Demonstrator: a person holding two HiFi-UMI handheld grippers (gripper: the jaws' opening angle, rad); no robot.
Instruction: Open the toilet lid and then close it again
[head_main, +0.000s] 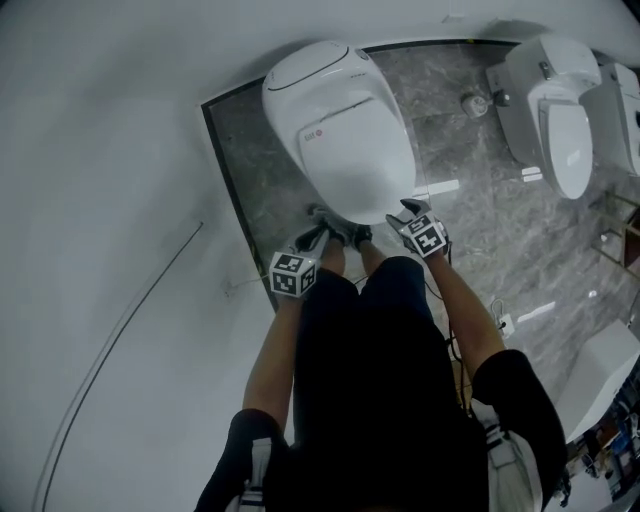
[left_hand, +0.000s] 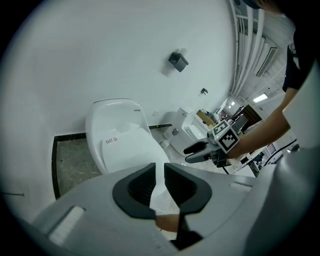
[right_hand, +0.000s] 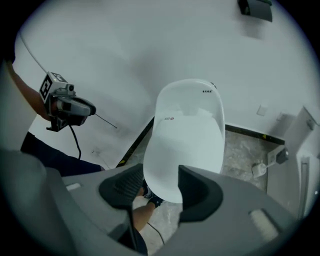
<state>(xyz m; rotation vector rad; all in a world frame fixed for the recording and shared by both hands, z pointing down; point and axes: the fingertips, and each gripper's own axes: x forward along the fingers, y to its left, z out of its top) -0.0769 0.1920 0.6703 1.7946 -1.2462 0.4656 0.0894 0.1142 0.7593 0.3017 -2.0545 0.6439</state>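
The white toilet's lid (head_main: 340, 140) lies down flat over the bowl; it also shows in the left gripper view (left_hand: 122, 142) and the right gripper view (right_hand: 190, 135). My left gripper (head_main: 318, 234) hovers at the bowl's front left, its jaws a narrow gap apart with nothing between them (left_hand: 159, 172). At the front right my right gripper (head_main: 406, 212) is held above the rim, jaws wide apart and empty (right_hand: 162, 175). Neither gripper touches the toilet. Each shows in the other's view: the right gripper (left_hand: 197, 152), the left gripper (right_hand: 75, 107).
The toilet stands on a dark marble floor panel (head_main: 470, 180) edged by a white floor (head_main: 120, 200). A second white toilet (head_main: 560, 120) is at the right. A thin cable (head_main: 120, 330) runs over the white floor. A small black box (left_hand: 178, 61) hangs on the wall.
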